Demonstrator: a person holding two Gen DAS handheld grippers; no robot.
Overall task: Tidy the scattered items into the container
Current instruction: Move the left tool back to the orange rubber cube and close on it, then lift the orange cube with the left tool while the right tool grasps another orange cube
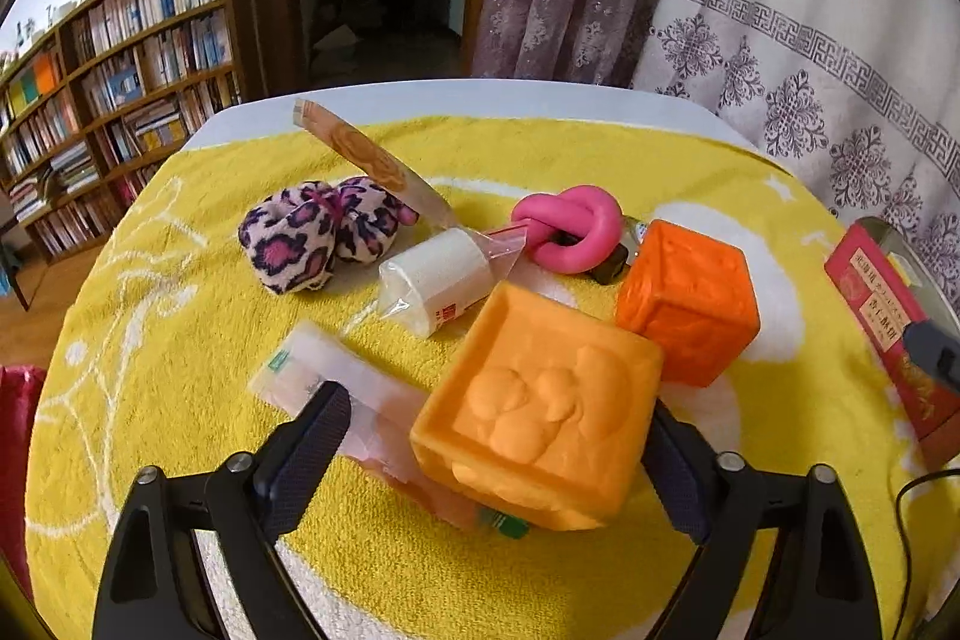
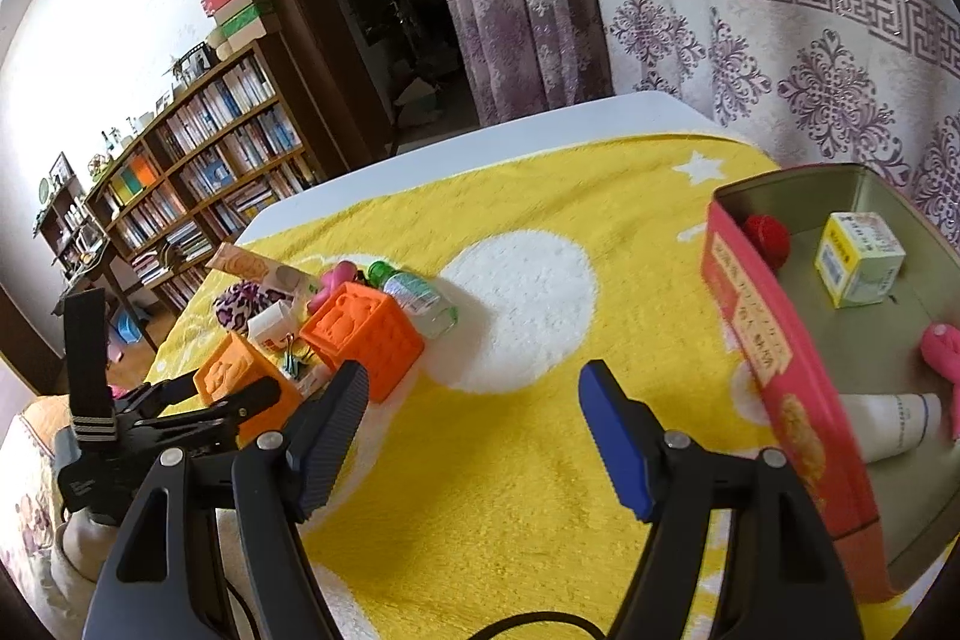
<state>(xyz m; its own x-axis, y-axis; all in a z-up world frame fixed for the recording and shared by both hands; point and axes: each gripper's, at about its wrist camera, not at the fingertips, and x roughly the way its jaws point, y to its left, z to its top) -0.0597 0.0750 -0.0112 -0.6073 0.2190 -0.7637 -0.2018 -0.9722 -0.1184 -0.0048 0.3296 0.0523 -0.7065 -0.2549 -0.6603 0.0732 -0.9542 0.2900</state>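
Observation:
My left gripper [image 1: 498, 454] is open, its fingers standing either side of a light orange embossed cube [image 1: 534, 418], which rests on flat plastic packets [image 1: 336, 388]. A darker orange cube [image 1: 690, 298], a pink knotted toy [image 1: 570, 226], a bagged white roll [image 1: 438, 280] and a leopard-print pouch [image 1: 312, 232] lie behind. My right gripper [image 2: 474, 412] is open and empty above the yellow towel [image 2: 510, 460]. The red tin container [image 2: 774, 358] stands at the right. It holds a red ball [image 2: 768, 232], a small box [image 2: 858, 259], a pink toy [image 2: 942, 352] and a white tube [image 2: 894, 424].
The left gripper also shows at the left in the right wrist view [image 2: 240, 403], around the light orange cube [image 2: 234, 370]. A small clear bottle [image 2: 414, 295] lies beside the dark orange cube [image 2: 366, 334]. A bookshelf [image 1: 114, 100] and curtains [image 1: 750, 10] stand behind the table.

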